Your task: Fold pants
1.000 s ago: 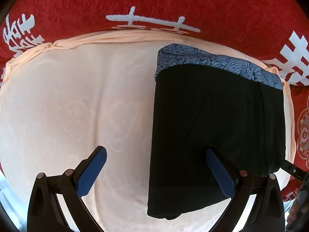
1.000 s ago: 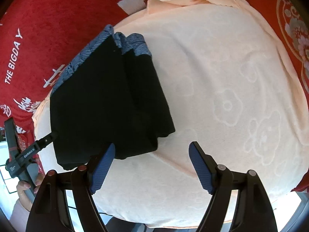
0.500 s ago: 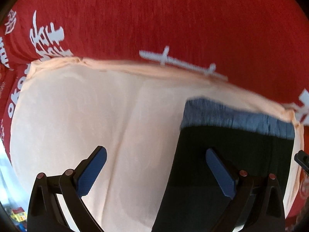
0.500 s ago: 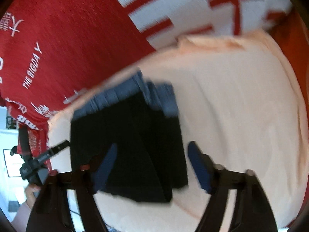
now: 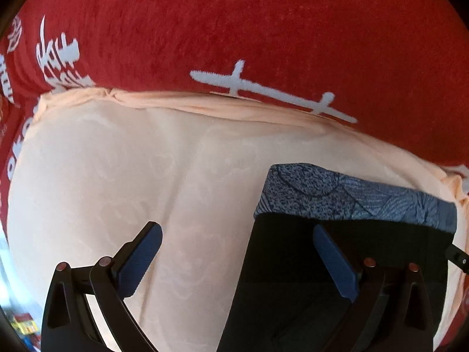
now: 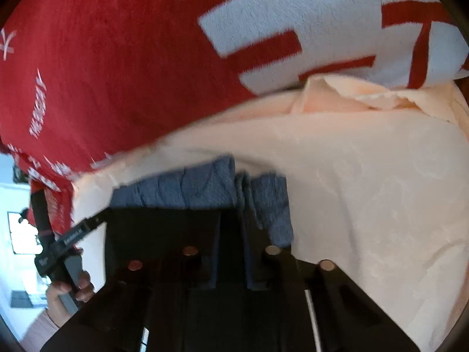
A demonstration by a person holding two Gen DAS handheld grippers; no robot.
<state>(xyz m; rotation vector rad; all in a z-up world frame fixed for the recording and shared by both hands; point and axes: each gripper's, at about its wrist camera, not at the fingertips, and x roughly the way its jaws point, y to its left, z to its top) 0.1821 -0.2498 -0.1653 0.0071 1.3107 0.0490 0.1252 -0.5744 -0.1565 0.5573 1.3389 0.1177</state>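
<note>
The folded black pants [image 5: 281,264] with a blue patterned waistband [image 5: 351,196] lie on a peach cloth [image 5: 146,161]. My left gripper [image 5: 237,264] stands open above the pants' left edge, its right finger over the black fabric and its left finger over the cloth. In the right wrist view my right gripper [image 6: 233,226] hangs over the pants [image 6: 161,228] just below the waistband [image 6: 181,187]. Its jaws are closing and stand almost together. No fabric shows lifted between them. A hand holds the left gripper [image 6: 67,240] at the pants' left side.
A red blanket [image 5: 234,29] with white lettering lies under and behind the peach cloth [image 6: 366,190]. The cloth's far edge is rumpled [image 6: 337,94]. A room floor shows at the far left of the right wrist view.
The right gripper's jaws went from wide apart to nearly together, and it moved from beside the pants to over them. Both cameras drew nearer, so the pants sit lower in view.
</note>
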